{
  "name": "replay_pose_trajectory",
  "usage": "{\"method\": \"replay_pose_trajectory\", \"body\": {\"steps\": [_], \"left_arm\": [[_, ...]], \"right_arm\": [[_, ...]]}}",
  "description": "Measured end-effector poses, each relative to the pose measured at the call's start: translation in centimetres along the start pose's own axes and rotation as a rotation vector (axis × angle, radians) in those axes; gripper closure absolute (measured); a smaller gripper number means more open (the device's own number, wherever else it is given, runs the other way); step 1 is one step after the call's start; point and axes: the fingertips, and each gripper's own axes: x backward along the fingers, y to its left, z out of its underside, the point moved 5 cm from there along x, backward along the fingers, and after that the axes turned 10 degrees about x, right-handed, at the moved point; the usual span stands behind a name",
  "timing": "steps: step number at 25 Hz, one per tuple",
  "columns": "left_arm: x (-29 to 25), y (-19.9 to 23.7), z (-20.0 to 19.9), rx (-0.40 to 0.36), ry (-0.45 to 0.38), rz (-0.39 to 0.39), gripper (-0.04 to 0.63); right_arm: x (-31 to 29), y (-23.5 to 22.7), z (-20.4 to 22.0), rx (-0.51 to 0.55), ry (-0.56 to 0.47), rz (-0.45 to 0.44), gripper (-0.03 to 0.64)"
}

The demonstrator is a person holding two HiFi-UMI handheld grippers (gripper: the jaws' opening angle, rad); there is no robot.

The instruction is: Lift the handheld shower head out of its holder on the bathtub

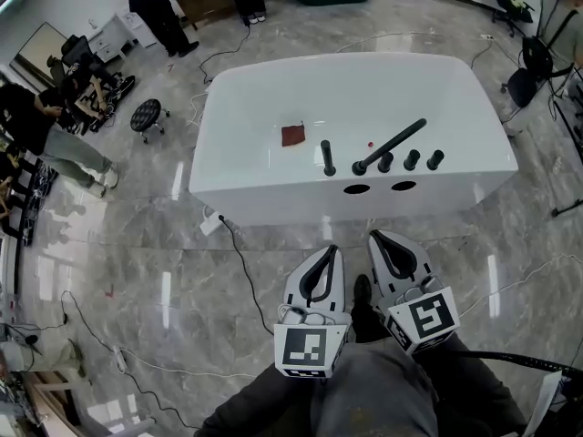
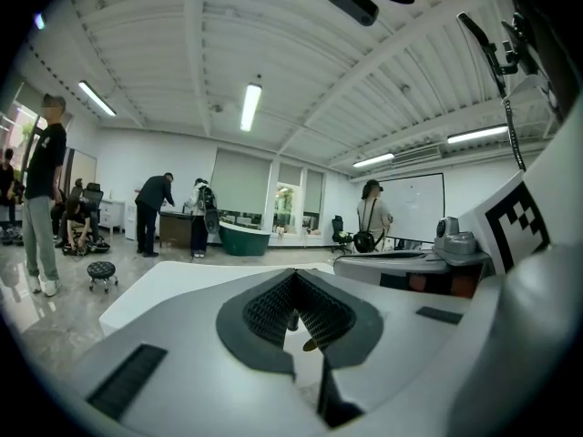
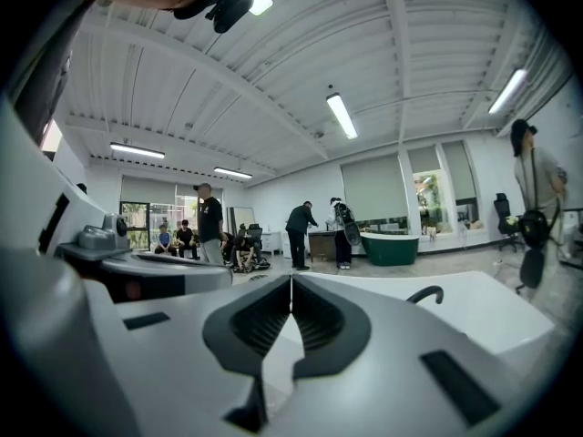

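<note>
A black round stool (image 1: pixel 146 115) stood at far left on the grey marble floor (image 1: pixel 137 244), well apart from the glossy white bathtub (image 1: pixel 246 107). Inside the tub lay a small brown square patch (image 1: pixel 293 135). The left gripper (image 1: pixel 331 249), jaws clenched on nothing, hovered over the floor short of the tub. On the near rim, right of a black upright spout (image 1: pixel 327 157), the black rod-shaped handheld shower head (image 1: pixel 393 144) sat slanted in its holder (image 1: pixel 360 167), untouched. The right gripper (image 1: pixel 374 237), jaws likewise pressed together and empty, pointed at the tub. Three black knobs (image 1: pixel 412 159) lined the rim at right.
</note>
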Motion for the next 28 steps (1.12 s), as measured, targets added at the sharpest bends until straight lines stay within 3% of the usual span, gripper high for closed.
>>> {"method": "replay_pose_trajectory", "body": {"steps": [4, 16, 21, 28], "left_arm": [[-2.3, 0.1, -0.7, -0.012, 0.005, -0.006, 0.592], [-12.0, 1.0, 0.6, -0.007, 0.105, -0.055, 0.592], [-15.5, 0.3, -0.4, -0.023, 0.106, -0.062, 0.592], [-16.7, 2.1, -2.6, -0.036, 0.067, -0.119, 0.592]], "right_arm": [[-1.5, -1.8, -0.6, 0.013, -0.015, -0.012, 0.612], [-6.7, -9.7, 3.5, -0.06, 0.05, -0.033, 0.614], [-8.8, -13.0, 3.7, -0.073, 0.039, -0.047, 0.612], [-11.8, -13.5, 2.1, -0.062, 0.01, -0.102, 0.614]]}}
